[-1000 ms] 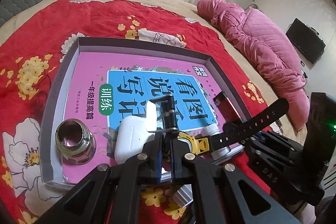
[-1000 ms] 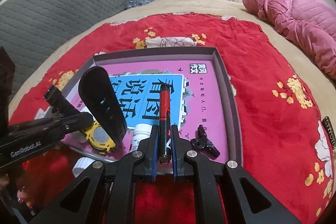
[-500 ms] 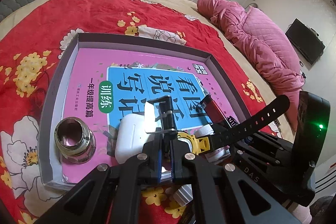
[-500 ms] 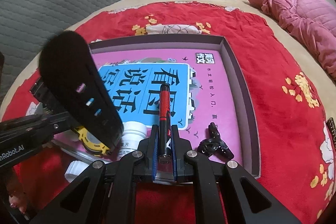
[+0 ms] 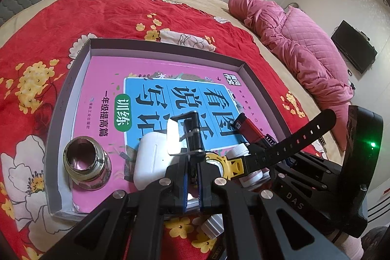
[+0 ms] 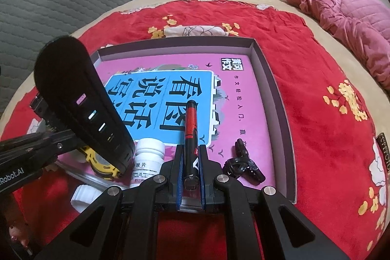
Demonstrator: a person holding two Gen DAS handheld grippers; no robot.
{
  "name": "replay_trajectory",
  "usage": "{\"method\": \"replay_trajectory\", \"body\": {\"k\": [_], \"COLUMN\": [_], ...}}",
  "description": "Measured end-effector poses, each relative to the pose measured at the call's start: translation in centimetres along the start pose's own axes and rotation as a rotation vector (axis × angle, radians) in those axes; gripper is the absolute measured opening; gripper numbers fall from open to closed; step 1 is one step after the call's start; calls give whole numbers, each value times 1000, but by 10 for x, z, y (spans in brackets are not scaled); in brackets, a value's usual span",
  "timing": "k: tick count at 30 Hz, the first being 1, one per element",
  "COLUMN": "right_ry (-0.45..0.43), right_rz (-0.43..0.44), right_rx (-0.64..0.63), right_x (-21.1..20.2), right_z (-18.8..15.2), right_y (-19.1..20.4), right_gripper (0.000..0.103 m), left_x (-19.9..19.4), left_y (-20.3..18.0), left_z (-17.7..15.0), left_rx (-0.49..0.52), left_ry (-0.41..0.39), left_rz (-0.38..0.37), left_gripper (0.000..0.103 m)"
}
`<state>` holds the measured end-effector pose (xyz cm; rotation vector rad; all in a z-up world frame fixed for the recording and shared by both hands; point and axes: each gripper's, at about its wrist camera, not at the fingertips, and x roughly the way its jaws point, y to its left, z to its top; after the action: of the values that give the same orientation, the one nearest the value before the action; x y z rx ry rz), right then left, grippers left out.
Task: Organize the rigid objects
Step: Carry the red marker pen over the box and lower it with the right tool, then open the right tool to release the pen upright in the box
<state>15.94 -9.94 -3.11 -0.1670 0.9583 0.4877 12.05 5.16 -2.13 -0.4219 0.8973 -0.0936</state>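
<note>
A grey shallow box [image 5: 80, 70] lies on the red bedspread with a pink and blue book [image 5: 151, 99] inside. My left gripper [image 5: 192, 162] is shut on a yellow watch [image 5: 229, 163] at its strap buckle; the black strap [image 5: 299, 135] sticks out to the right and rises in the right wrist view [image 6: 80, 99]. My right gripper [image 6: 190, 162] is shut on a red and black marker [image 6: 190, 128], held over the book's near edge.
In the box are a steel cup [image 5: 84, 162], a white earbud case [image 5: 151, 160], a white pill bottle [image 6: 147, 160] and a black clip [image 6: 241, 165]. A white cap [image 6: 84, 194] lies outside the box. A pink quilt [image 5: 304, 45] lies at the right.
Both grippers have moved slightly forward over the box's near edge with their objects. The watch strap has swung up higher in the right wrist view.
</note>
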Motion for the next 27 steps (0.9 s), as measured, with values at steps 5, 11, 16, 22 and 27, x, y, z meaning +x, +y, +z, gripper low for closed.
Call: {"method": "replay_trajectory", "body": {"k": [5, 11, 16, 22, 27], "right_ry": [1, -11, -36, -97, -110], "right_rz": [18, 33, 35, 36, 26], "right_rx": [5, 6, 10, 20, 23], "right_x": [-4, -12, -24, -51, -62], "right_z": [-2, -5, -8, -15, -18], "right_y": [-1, 1, 2, 0, -2], "right_gripper": [11, 21, 22, 23, 24], "left_x": [0, 0, 1, 1, 1], "left_y": [0, 0, 0, -1, -2], "left_z": [0, -1, -1, -3, -2], "left_rx": [0, 4, 5, 11, 21], "left_ry": [0, 3, 5, 12, 21], "left_rz": [0, -1, 2, 8, 17], "left_gripper": [6, 6, 6, 6, 6]}}
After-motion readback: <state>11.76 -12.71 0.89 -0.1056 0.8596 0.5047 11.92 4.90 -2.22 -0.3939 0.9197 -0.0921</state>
